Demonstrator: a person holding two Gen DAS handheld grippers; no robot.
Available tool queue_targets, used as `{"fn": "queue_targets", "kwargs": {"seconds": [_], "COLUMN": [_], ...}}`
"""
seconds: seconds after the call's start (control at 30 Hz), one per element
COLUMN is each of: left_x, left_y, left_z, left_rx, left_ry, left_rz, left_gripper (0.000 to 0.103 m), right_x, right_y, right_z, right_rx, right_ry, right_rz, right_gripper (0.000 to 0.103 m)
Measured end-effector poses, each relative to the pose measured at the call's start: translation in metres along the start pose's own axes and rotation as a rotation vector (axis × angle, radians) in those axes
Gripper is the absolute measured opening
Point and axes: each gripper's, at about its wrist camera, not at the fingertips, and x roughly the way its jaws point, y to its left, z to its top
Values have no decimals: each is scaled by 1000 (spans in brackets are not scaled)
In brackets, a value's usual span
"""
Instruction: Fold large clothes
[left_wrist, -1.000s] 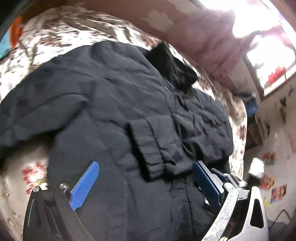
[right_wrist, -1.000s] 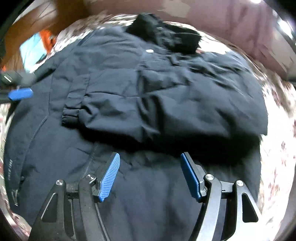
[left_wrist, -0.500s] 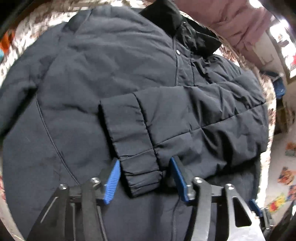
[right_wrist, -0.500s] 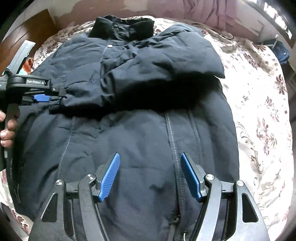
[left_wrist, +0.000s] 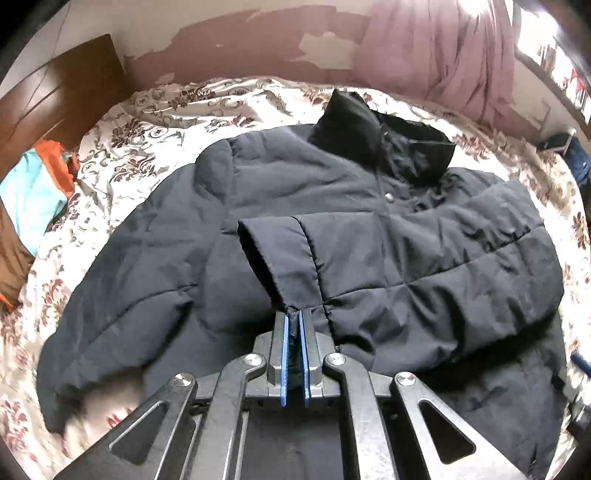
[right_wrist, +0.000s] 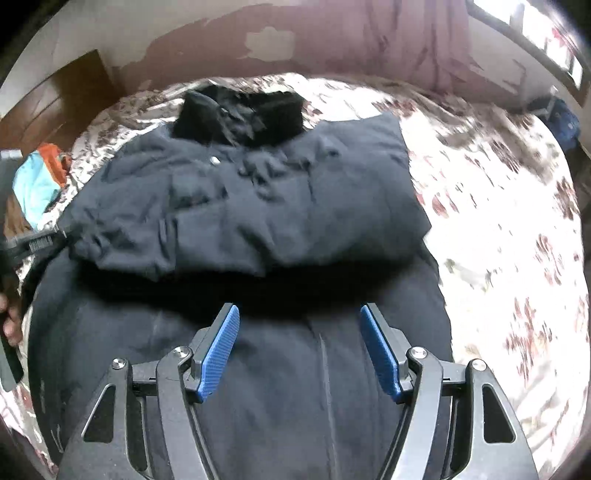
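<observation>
Left gripper (left_wrist: 293, 319) jaws, spread half a second ago, now pinch the sleeve cuff (left_wrist: 284, 258) folded across the jacket (left_wrist: 332, 192) on the bed (left_wrist: 155, 122). Right gripper (right_wrist: 300, 347) stays spread, empty, above the hem. Sleeve reposition likely next.

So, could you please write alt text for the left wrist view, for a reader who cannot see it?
The left gripper is shut on the cuff of a dark navy padded jacket, whose sleeve is folded across its chest. The jacket lies on a floral-patterned cream bedspread, black collar at the far end.
</observation>
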Motion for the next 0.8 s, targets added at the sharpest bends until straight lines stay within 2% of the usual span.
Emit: {"fn": "queue_targets", "kwargs": {"seconds": [0.13,0.27,0.37,0.53,0.57,0.6,0.73,0.8], "left_x": [27,35,41,49,49,48,41,35], "left_y": [15,27,34,48,54,59,86,97], "left_z": [-5,-9,-10,-14,-16,-16,-28,-31], "left_rx": [-20,-62,-88,-158,-189,-211,-294,-317], "left_ry": [85,98,109,137,142,145,122,112], "left_rz": [-15,-42,-73,-161,-199,-220,-323,-347], "left_gripper": [6,7,7,12,13,19,23,27], "right_x": [32,70,102,141,145,147,153,152], "right_y": [26,53,62,70,71,74,90,97], "right_z": [28,44,48,40,38,37,33,32], "right_rx": [-36,-48,-2,29,26,17,-39,-50], "right_ry": [7,62,127,192,192,191,187,189], "right_rz": [81,131,162,104,94,82,16,-4], "right_gripper": [54,52,52,52,52,52,54,55]}}
